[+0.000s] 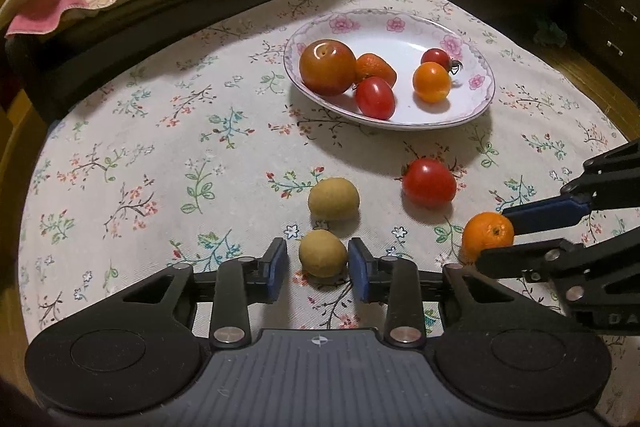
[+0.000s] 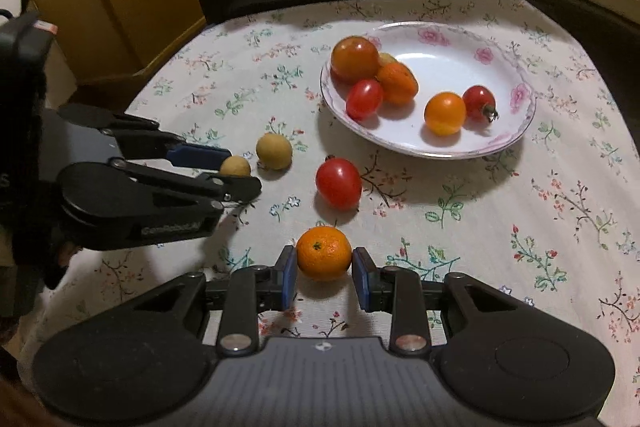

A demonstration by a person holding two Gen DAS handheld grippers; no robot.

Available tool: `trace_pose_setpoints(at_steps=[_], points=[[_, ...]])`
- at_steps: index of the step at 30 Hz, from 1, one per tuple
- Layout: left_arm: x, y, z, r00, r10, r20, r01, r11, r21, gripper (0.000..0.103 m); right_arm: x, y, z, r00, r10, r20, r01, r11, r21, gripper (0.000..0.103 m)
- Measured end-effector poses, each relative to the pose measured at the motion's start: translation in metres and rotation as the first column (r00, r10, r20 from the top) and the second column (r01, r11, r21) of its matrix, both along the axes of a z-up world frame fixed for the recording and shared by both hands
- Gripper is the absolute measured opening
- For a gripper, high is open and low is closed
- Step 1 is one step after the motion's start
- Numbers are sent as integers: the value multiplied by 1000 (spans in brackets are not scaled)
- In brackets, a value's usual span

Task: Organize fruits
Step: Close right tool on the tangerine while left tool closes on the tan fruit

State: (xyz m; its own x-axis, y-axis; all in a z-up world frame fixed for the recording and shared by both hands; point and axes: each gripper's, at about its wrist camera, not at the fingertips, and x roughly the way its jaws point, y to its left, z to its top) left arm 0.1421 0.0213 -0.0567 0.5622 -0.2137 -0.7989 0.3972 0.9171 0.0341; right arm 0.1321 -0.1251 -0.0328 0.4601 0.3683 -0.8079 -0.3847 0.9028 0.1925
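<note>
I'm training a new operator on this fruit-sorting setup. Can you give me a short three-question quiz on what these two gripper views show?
1. True or false: the left gripper has its fingers on either side of a small tan fruit.
2. Which fruit sits between the fingers of the right gripper? A) red tomato B) tangerine C) tan fruit
3. How many fruits lie on the tablecloth, outside the plate?

Key
1. True; gaps show on both sides, so it is not yet clamped.
2. B, the tangerine.
3. Four: two tan fruits, one red tomato, one tangerine.
</note>
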Motion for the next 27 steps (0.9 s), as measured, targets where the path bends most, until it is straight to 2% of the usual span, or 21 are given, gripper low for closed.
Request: trace_pose_setpoints(at_steps=[3,6,12,21,23,27], points=[[0,-1,0,1000,-9,-3,9,1000,-7,34,3,0,-2,1000,-1,-3,1,1000,-10,34],[-3,-3,0,1000,-14,-9,14,1000,-3,33,5,0,-2,1000,0,-7,0,1000,-8,34],[-10,-6,4,999,-37,-16,37,999,-8,33,4,-2,-7,1000,-1,-30,0,1000,-26,39],[-25,-12,14,996,-71,-46,70,997,-14,35,2,-6,-5,1000,-5,-27,5,1000,-7,46],[-28,-14,15,996,-70,-49,70,998,-5,32,2,-3,-4,1000,4,-20,-4,1000,-11,47],[-30,-11,12,996,-64,-60,65,998,8,38,3,-1,-7,1000,8,-25,-8,1000,-17,47]])
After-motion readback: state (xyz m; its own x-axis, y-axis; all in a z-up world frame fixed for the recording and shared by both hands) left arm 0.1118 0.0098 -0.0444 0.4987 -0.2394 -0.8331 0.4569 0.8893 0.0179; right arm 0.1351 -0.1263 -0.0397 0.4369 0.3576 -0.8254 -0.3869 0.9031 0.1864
